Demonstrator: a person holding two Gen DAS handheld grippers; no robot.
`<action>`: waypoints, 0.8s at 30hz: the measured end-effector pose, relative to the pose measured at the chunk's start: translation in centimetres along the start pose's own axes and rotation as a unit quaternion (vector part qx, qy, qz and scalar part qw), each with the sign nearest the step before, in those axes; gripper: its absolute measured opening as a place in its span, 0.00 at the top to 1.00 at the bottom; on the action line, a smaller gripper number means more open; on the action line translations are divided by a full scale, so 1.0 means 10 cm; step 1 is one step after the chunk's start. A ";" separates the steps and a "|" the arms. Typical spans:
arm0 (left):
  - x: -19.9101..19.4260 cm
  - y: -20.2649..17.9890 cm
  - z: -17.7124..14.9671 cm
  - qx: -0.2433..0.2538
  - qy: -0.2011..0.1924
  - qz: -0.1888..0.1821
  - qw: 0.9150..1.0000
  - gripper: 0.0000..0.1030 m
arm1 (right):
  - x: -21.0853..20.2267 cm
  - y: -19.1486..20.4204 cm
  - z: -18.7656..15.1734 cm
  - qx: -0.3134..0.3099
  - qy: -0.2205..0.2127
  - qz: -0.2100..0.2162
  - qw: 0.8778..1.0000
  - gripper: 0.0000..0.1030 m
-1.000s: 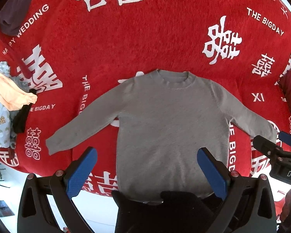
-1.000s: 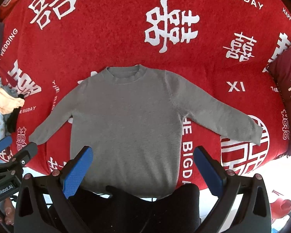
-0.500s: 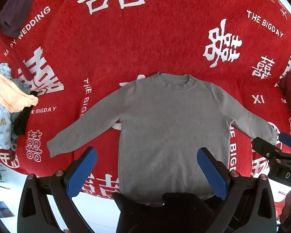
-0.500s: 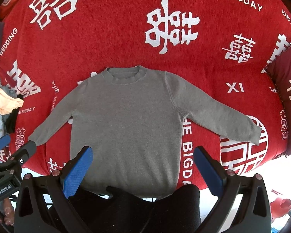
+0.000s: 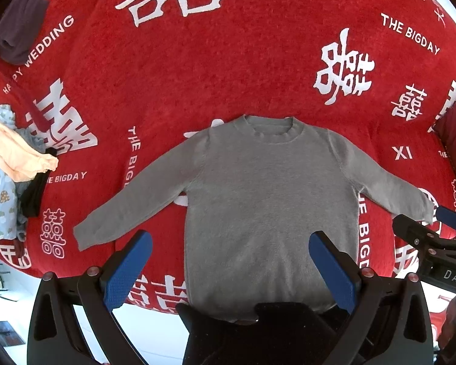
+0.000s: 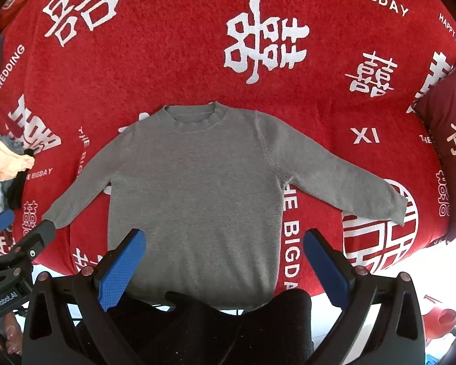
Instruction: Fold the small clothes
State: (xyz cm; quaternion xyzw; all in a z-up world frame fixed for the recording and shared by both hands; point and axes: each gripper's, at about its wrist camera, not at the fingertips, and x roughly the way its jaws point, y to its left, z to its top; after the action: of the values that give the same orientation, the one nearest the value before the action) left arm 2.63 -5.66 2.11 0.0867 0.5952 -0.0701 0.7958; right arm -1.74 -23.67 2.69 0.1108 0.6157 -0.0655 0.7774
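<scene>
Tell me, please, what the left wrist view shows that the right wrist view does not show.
Only the left wrist view shows the left gripper from behind, open, a dark purple cloth at the upper left and the right gripper's tip at its right edge. Only the right wrist view shows the right gripper from behind, open, more of the dark red cushion and the left gripper's tip at its left edge. Both show the grey sweater spread flat, sleeves out, on the red blanket, and the heap of small clothes at the left.

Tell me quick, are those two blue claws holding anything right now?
Left gripper: open, holding nothing, above the grey sweater.
Right gripper: open, holding nothing.
</scene>
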 end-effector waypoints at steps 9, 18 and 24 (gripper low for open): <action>0.01 -0.03 0.00 0.003 0.002 0.003 1.000 0.00 | 0.01 0.00 0.02 0.003 0.002 0.001 1.000 0.00; 0.08 -0.12 0.00 0.015 0.014 0.006 1.000 0.00 | 0.07 -0.11 0.00 0.018 0.007 0.002 1.000 0.00; 0.09 -0.14 0.01 0.020 0.015 0.006 1.000 0.00 | 0.08 -0.14 -0.01 0.020 0.007 0.001 1.000 0.00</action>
State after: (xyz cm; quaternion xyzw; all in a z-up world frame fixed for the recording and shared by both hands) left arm 2.70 -7.08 1.23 0.1072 0.6049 -0.0754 0.7855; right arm -1.95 -25.02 1.79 0.1277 0.6192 -0.0760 0.7710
